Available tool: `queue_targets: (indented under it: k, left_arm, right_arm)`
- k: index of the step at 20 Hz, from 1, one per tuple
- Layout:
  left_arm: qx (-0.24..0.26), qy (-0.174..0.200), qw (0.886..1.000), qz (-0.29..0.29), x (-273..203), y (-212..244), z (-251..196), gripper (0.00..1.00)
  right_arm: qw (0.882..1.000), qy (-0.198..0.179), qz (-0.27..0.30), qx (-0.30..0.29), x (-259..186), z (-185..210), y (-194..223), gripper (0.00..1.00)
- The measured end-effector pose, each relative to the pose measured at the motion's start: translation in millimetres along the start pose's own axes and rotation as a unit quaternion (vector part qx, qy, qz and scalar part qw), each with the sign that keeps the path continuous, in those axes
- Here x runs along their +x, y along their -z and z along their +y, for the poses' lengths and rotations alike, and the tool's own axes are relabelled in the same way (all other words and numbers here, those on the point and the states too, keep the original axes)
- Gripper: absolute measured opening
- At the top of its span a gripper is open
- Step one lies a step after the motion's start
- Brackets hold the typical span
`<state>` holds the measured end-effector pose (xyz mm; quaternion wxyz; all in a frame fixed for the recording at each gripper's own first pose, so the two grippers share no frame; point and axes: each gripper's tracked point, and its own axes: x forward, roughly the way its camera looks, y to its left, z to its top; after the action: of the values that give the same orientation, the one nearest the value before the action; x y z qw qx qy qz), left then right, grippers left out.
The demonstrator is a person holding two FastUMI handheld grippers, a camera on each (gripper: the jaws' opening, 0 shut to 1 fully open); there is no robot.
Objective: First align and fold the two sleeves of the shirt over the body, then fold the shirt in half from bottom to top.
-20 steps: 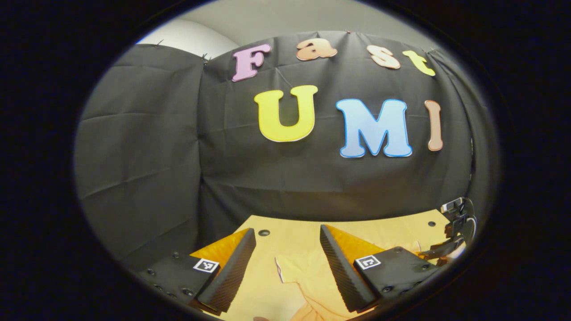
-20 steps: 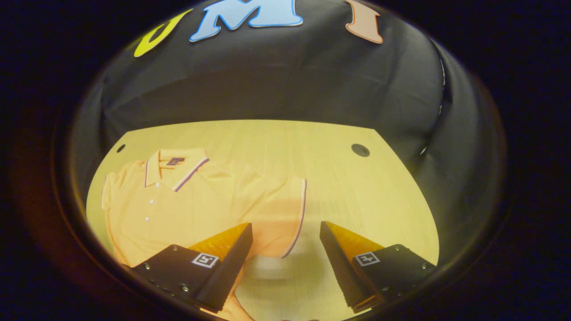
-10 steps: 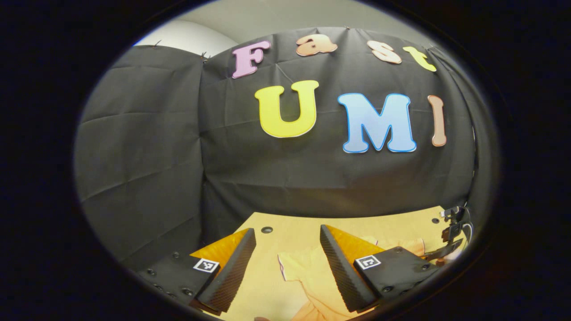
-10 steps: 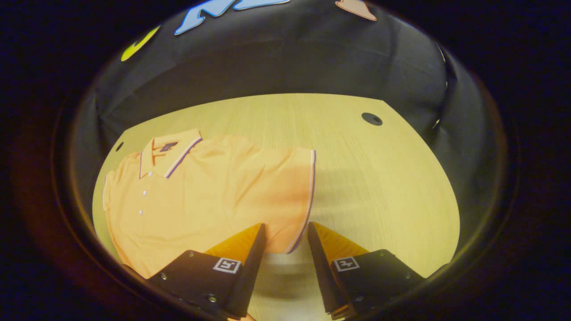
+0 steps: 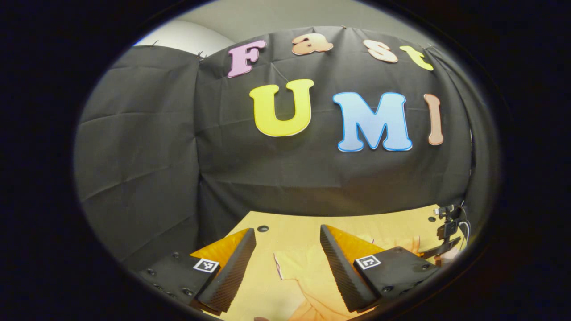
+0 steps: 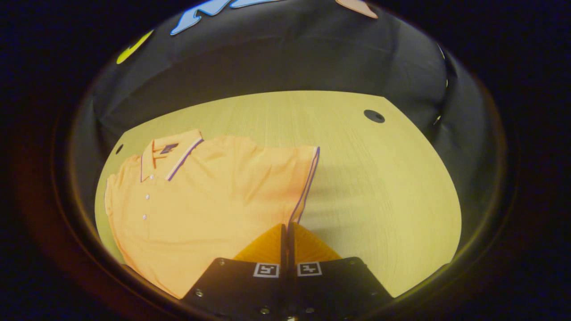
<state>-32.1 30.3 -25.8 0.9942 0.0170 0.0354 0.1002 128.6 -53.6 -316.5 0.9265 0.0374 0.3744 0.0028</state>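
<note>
As I look through the left gripper view, I see my left hand-held gripper (image 5: 285, 254) spread wide and holding nothing, hanging above the near edge of the bench (image 5: 290, 232). Between and below its fingers lies a corner of the shirt (image 5: 308, 278), flat on the wood with a thin dark trim line at its edge. Far off at the right rim I make out the other hand-held gripper (image 5: 448, 236), small and partly cut off.

Through the right gripper view, I see the shirt (image 6: 200, 200) spread face up on the left part of the bench (image 6: 379, 178), collar (image 6: 171, 154) toward the far side, buttons down the placket. My right hand-held gripper (image 6: 286, 229) is pressed together, pinching the striped cuff of the sleeve (image 6: 285, 183) at its near corner. The cuff edge runs up and away from the fingertips.
</note>
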Motion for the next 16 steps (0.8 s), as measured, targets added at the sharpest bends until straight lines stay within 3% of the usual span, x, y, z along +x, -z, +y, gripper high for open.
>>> queue_targets:
  k: [1, 8, 16]
  left_arm:
    - [0.0, 0.0, 1.0, 0.0, -0.3, 0.2, 1.1, 0.95]
    - [-0.002, -0.004, 1.0, 0.001, -6.7, 5.2, 8.8, 0.98]
    - [-0.005, -0.029, 1.0, 0.002, -20.8, 11.7, 39.3, 0.98]
  right_arm:
    - [1.0, 0.0, 0.002, -0.001, 0.5, 0.2, -0.3, 0.04]
    - [0.998, -0.023, -0.051, -0.031, -22.9, 30.1, -44.1, 0.0]
    - [0.986, -0.091, -0.073, -0.119, -36.5, 131.6, -55.4, 0.0]
